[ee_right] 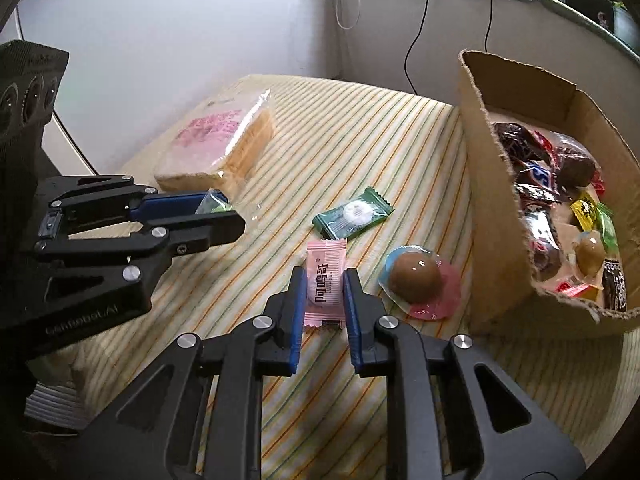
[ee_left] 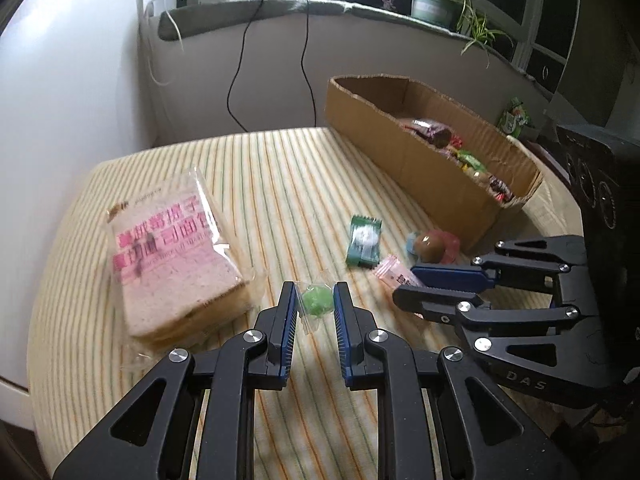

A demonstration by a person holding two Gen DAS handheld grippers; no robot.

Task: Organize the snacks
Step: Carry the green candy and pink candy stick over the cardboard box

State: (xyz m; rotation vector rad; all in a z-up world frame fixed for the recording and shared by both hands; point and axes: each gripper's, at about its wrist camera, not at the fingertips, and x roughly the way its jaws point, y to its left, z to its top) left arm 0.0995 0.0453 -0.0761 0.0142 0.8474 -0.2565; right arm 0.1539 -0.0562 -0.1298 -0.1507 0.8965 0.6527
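Observation:
My left gripper (ee_left: pixel 315 289) is shut on a green candy (ee_left: pixel 317 301) in a clear wrapper, just above the striped tablecloth (ee_left: pixel 280 184). In the right wrist view it sits at the left (ee_right: pixel 232 212). My right gripper (ee_right: pixel 325 274) is closed on a pink wrapped candy (ee_right: pixel 325 264) that lies on the cloth, its blue pads against the candy's two long sides. A green mint packet (ee_right: pixel 354 214) and a chocolate egg in a pink and blue shell (ee_right: pixel 420 278) lie loose nearby. The cardboard box (ee_right: pixel 490 200) at the right holds several snacks.
A bag of sliced bread (ee_left: pixel 172 252) lies at the table's left. Black cables (ee_left: pixel 240 80) hang down the wall behind. A potted plant (ee_left: pixel 436 4) stands on the sill. The box (ee_left: pixel 384 136) runs along the table's far right edge.

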